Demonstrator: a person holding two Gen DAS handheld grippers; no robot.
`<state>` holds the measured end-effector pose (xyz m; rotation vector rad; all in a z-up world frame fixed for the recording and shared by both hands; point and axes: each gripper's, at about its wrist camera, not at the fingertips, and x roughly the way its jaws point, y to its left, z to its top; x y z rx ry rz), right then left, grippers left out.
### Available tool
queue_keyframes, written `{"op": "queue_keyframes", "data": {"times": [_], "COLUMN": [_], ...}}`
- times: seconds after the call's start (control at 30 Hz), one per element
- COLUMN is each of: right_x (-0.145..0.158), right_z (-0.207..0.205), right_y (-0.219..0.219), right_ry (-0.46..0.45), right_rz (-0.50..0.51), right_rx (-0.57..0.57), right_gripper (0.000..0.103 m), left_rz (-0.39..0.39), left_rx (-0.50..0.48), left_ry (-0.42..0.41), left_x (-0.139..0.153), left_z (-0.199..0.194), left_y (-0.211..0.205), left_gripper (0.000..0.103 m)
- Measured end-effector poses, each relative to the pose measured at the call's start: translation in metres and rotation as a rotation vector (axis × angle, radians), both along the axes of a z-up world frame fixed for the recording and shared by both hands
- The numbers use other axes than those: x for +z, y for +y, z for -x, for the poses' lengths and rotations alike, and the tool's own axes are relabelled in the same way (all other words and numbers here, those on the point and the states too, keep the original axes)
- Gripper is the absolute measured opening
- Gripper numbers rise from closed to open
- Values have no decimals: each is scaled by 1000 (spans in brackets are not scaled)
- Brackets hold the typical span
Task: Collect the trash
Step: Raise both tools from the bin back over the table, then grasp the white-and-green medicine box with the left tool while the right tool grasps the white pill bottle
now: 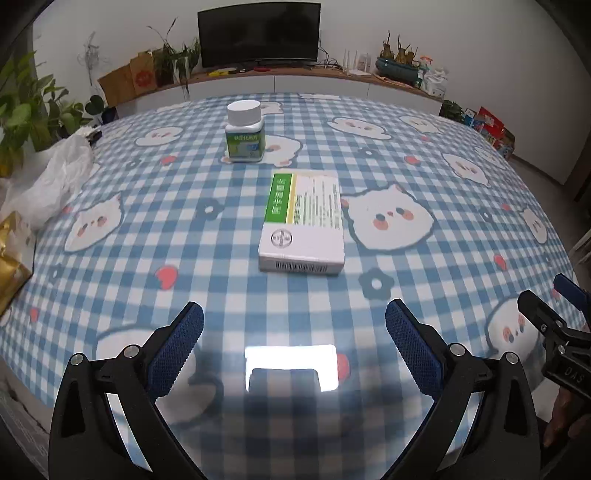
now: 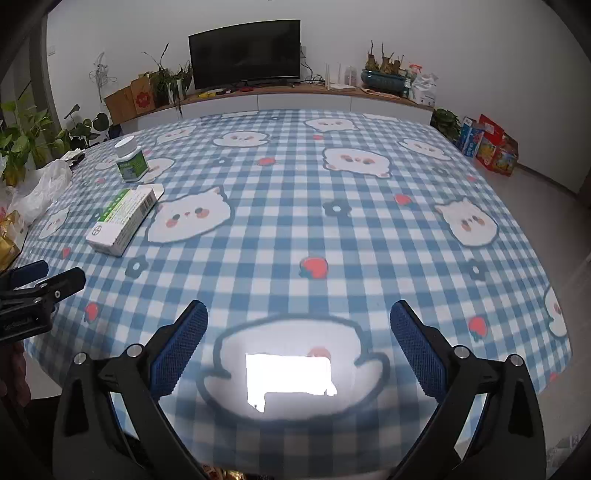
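A white and green medicine box (image 1: 303, 221) lies flat on the blue checked tablecloth (image 1: 147, 221), straight ahead of my left gripper (image 1: 294, 317), which is open and empty. Behind the box stands a white-capped pill bottle (image 1: 245, 133) with a green label. My right gripper (image 2: 298, 314) is open and empty over bare cloth; the box (image 2: 123, 218) and the bottle (image 2: 130, 158) are far to its left. The right gripper also shows in the left wrist view (image 1: 554, 314), and the left gripper shows in the right wrist view (image 2: 40, 284).
A white plastic bag (image 1: 55, 177) and a gold packet (image 1: 11, 258) lie at the table's left edge. Potted plants (image 1: 26, 110) stand behind them. A sideboard with a TV (image 1: 258, 35) runs along the far wall. Colourful boxes (image 2: 487, 147) sit on the floor at right.
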<state>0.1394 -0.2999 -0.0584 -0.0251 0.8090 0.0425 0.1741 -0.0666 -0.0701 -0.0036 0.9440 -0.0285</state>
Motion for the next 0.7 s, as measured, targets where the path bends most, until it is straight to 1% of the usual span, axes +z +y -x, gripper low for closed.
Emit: {"op": "queue_keyframes", "data": {"times": [0.07,0.2,0.3,0.4,0.43,0.47,0.5,0.53,0.57,0.63,0.7], "right_x": [1,-1,-3,-6,-6,-6,-6,-6,-5,-5,-4], "right_z": [-15,-37,-49,-56,-58,-59,-60,-62,-63,-66,-70], "right_y": [6,15,17,17,17,17,17,17,18,21,27], "right_ry": [-4,3,8,19,21,21,21,23,25,27,33], "right_rz": [5,3,4,-5,-7,-8,-11,-15,-18,-20,-32], "right_rx": [13,29,32,32,29,26,25,26,27,29,31], "right_gripper": [95,95,95,95,95,95,95,95,95,95,95], "left_rz": [-12,-12,-13,-21,-25,-35,-45,-46,-39,-39,-21], "left_rx": [0,-3,-6,-5,-7,-13,-15,-15,-14,-10,-7], "left_ry": [0,24,43,51,55,62,69,78,89,88,88], "left_x": [-2,-9,-15,-19,-20,-22,-23,-25,-26,-24,-20], "left_z": [-21,-55,-72,-82,-83,-86,-87,-88,-89,-88,-84], "left_y": [-3,-7,-10,-13,-13,-14,-15,-15,-14,-10,-1], "left_gripper": [97,97,96,93,88,80,75,65,60,60,60]}}
